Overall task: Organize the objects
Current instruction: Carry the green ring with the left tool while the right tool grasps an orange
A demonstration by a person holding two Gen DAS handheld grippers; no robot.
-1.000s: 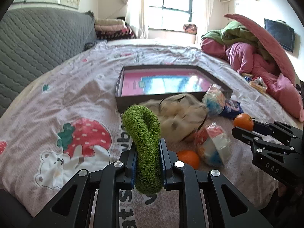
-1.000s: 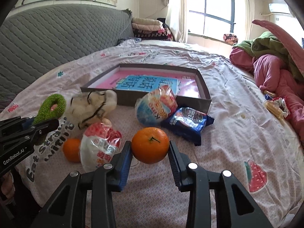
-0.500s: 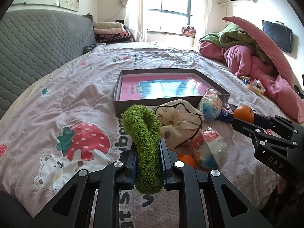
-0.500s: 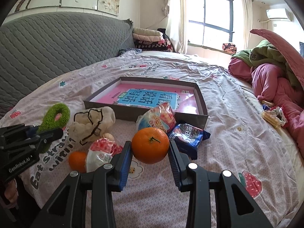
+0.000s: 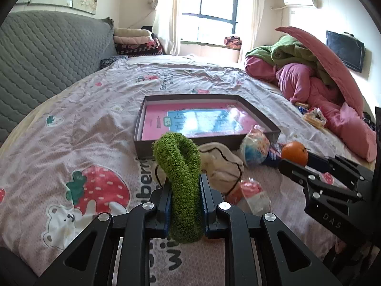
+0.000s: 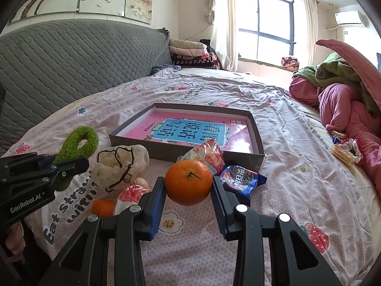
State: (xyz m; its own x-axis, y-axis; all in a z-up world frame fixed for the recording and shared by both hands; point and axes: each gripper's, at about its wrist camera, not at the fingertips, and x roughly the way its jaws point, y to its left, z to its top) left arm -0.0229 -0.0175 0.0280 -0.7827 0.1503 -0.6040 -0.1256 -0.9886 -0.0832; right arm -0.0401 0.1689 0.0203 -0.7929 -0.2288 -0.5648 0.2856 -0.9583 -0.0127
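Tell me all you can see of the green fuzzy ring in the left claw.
The green fuzzy ring is a closed loop of shaggy, towel-like green fabric, soft-looking, with a pinkish patch showing through its hole in the right wrist view. The left claw is shut on its lower part, squeezing the loop flat between the blue pads. Its upper part stands free above the fingers, twisted and leaning slightly left. It is held off the bedsheet; nothing else touches it.

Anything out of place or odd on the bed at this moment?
Nothing damaged or spilled. Snack packets, a cloth pouch and a small orange lie loose beside the box. The left gripper holds a green ring, the right gripper an orange.
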